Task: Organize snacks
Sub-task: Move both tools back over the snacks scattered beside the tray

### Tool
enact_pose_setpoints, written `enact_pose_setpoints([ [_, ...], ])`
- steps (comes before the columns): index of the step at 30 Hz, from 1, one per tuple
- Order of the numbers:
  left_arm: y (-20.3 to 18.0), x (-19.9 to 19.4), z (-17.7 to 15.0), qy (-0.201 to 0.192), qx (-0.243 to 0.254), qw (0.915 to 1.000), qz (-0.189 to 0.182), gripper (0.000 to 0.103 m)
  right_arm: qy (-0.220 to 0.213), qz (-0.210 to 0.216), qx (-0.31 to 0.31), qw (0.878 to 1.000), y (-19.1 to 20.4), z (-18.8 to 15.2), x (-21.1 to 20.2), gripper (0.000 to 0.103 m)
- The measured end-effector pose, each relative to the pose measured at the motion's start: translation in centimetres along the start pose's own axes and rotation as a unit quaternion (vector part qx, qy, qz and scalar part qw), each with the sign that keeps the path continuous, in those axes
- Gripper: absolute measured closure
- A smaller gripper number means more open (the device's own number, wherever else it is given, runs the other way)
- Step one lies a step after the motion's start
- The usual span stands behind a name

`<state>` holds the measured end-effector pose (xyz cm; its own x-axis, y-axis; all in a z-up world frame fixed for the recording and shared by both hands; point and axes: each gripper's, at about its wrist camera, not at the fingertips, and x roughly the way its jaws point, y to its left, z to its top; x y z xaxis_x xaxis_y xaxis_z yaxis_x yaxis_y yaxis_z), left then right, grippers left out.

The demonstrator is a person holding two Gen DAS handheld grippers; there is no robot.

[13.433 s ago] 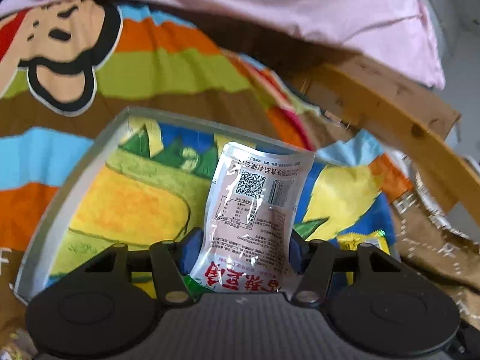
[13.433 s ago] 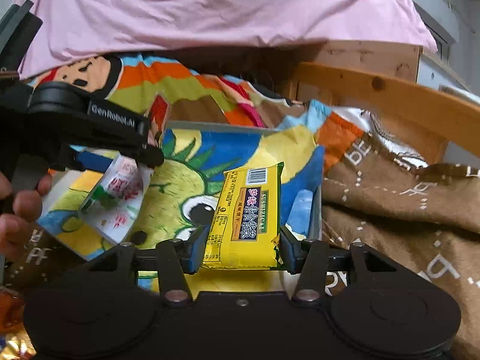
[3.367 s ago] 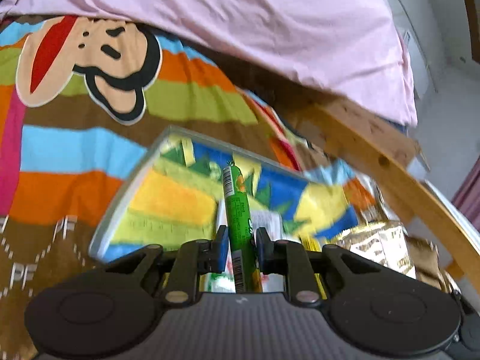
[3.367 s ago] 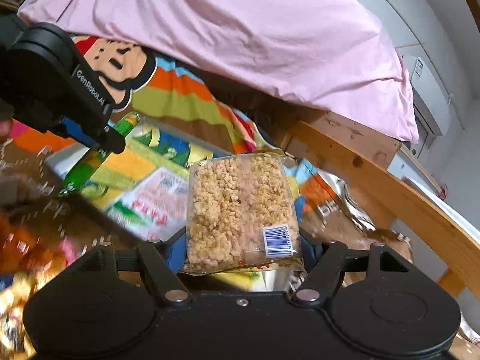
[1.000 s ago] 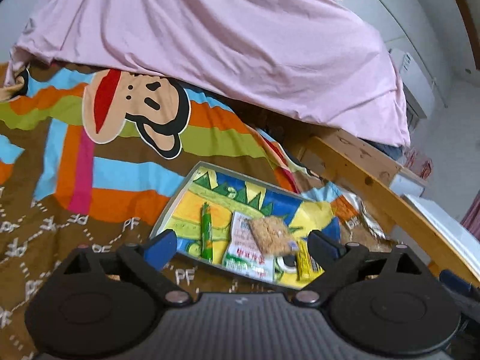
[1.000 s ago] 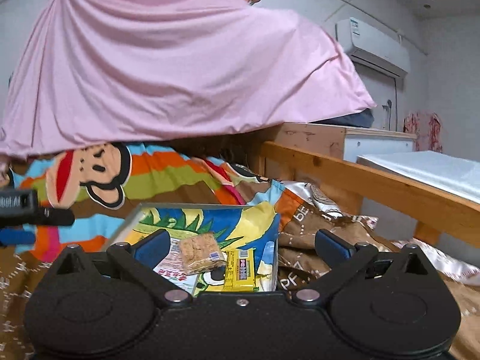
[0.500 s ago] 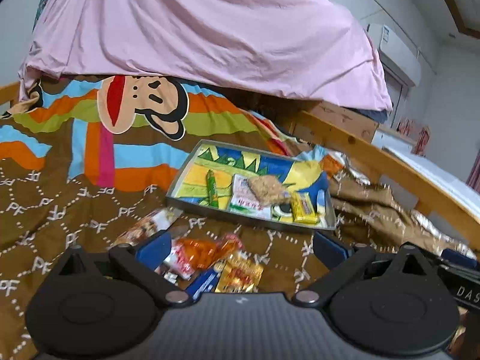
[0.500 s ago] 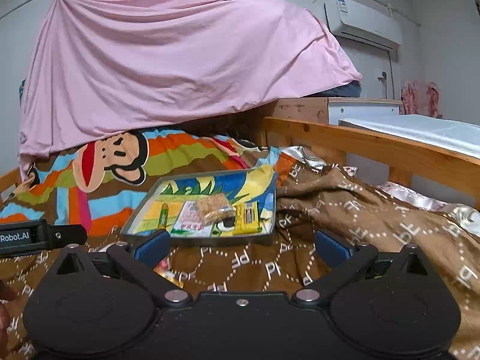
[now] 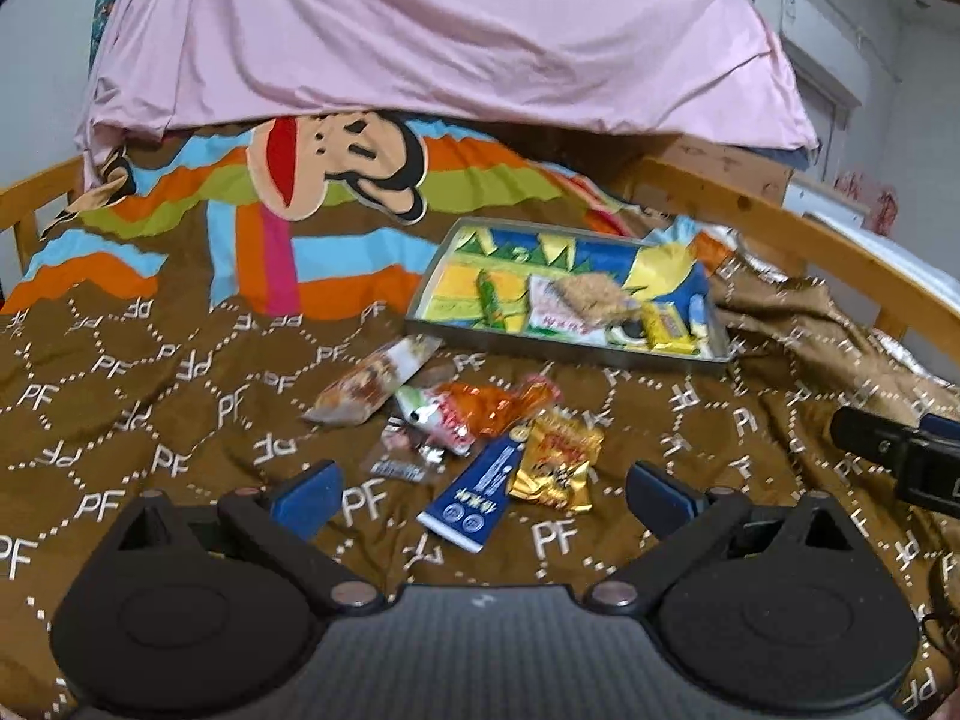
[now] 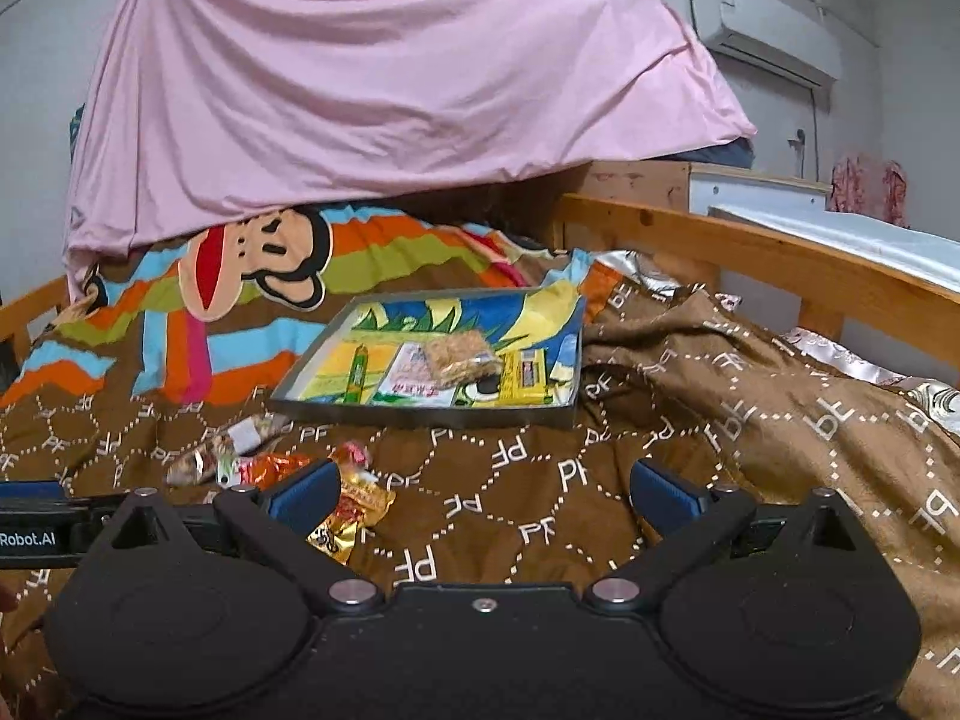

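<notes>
Soft brown bedding [image 9: 198, 396] gives under everything, so a pinch may gather cloth along with a wrapper. Both grippers are spread wide and hold nothing: the left gripper [image 9: 477, 495] hangs just short of the blue packet [image 9: 480, 489] and gold packet [image 9: 558, 465], with the orange packet [image 9: 492, 408] beyond; these overlap, so two could lift together. Farther ahead of the right gripper [image 10: 480, 492], past bare bedding, the tray [image 10: 420, 414] already holds four snacks; its raised rim could catch a low approach.

bed [image 9: 180, 372] | brown quilt [image 10: 750, 420] | tray [image 9: 576, 354] | loose snack packets [image 9: 480, 420]
</notes>
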<state>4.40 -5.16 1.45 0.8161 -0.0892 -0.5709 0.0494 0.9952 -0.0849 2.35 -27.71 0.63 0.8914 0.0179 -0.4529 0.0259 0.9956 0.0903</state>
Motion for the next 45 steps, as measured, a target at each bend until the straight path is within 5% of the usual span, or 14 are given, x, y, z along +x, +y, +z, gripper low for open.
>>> enact_pose_setpoints([
  [17,0.6,1.4,1.4,0.031,0.028,0.9986,0.032,0.001,0.042,-0.001,-0.020,0.999,0.6,-0.6,2.2,0.001],
  [27,-0.4,1.8,3.0,0.015,0.115,0.9921,0.046,0.001,0.057,0.010,-0.037,0.998,1.4,-0.8,3.0,0.001],
  [33,-0.9,3.1,3.4,0.013,0.187,0.9811,0.048,0.001,0.060,0.015,-0.039,0.997,1.6,-0.7,3.6,0.001],
  [45,0.5,2.8,3.5,0.025,0.154,0.9862,0.056,0.001,0.078,0.028,-0.057,0.995,2.9,-0.8,5.2,0.001],
])
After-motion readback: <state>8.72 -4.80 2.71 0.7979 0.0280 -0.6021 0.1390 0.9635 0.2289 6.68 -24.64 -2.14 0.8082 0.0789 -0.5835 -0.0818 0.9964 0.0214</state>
